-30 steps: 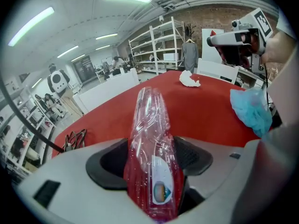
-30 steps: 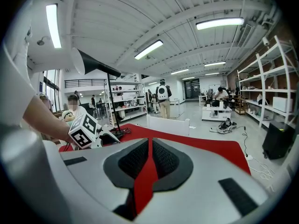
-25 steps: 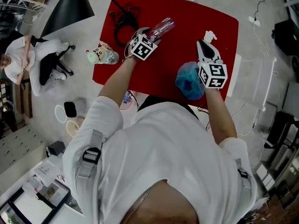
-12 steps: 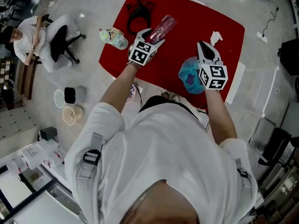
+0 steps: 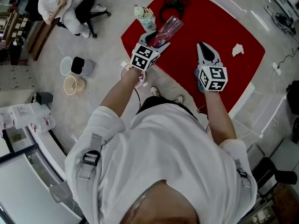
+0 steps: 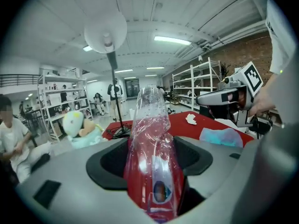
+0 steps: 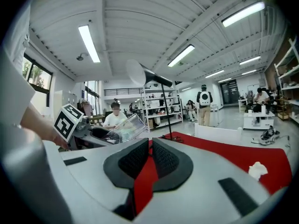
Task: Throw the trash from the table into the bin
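Note:
My left gripper (image 5: 155, 38) is shut on a crumpled clear plastic bottle (image 5: 169, 27) with a red label, which sticks out past its tips, lifted over the red table's (image 5: 205, 22) left edge. In the left gripper view the bottle (image 6: 150, 139) stands up between the jaws of the left gripper (image 6: 152, 164). Over the table's near edge, my right gripper (image 5: 204, 45) is shut with nothing in it; its pads (image 7: 135, 160) meet at the tip. A blue crumpled wrapper (image 6: 222, 136) lies on the table under it. Farther right on the table lies a white paper wad (image 5: 237, 49).
A plush toy (image 5: 145, 15) sits by the table's left corner. A black cable and lamp stand (image 5: 175, 3) are at the table's far end. On the floor to the left stand a white bucket (image 5: 66, 65), a black bin (image 5: 78, 65) and a beige bucket (image 5: 71, 84). A person (image 5: 60, 1) sits beyond.
The view has swung left, so the table now lies up and to the right. Both grippers have moved toward the table's near-left edge, the left carrying the bottle higher. The floor buckets have come closer.

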`<action>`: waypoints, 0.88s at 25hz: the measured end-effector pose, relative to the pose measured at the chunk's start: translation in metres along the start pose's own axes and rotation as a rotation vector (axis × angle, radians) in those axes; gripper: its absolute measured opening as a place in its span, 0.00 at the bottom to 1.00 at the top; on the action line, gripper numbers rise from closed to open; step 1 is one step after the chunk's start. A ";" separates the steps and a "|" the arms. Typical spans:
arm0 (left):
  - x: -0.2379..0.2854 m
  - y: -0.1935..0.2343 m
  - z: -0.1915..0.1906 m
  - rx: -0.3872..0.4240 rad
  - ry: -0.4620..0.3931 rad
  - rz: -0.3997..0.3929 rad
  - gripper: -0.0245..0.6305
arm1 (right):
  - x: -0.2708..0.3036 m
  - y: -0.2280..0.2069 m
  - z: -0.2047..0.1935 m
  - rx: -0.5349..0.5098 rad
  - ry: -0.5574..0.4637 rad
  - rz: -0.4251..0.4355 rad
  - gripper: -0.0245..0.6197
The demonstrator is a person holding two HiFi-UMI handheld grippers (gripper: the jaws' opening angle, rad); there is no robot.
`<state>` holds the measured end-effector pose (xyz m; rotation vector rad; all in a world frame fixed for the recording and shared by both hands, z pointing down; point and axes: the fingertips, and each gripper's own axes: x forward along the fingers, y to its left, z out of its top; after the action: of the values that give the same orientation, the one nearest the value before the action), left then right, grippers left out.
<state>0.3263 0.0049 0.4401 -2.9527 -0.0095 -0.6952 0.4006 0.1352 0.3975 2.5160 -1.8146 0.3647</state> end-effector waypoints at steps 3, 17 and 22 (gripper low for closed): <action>-0.031 0.020 -0.013 -0.034 -0.011 0.063 0.52 | 0.021 0.031 0.005 -0.027 0.002 0.071 0.08; -0.215 0.131 -0.137 -0.199 0.049 0.324 0.52 | 0.103 0.235 -0.003 -0.122 0.061 0.341 0.08; -0.267 0.152 -0.190 -0.270 0.086 0.378 0.52 | 0.125 0.301 -0.023 -0.132 0.112 0.406 0.08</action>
<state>0.0073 -0.1612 0.4747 -3.0295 0.6805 -0.8165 0.1516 -0.0759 0.4086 1.9912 -2.2146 0.3685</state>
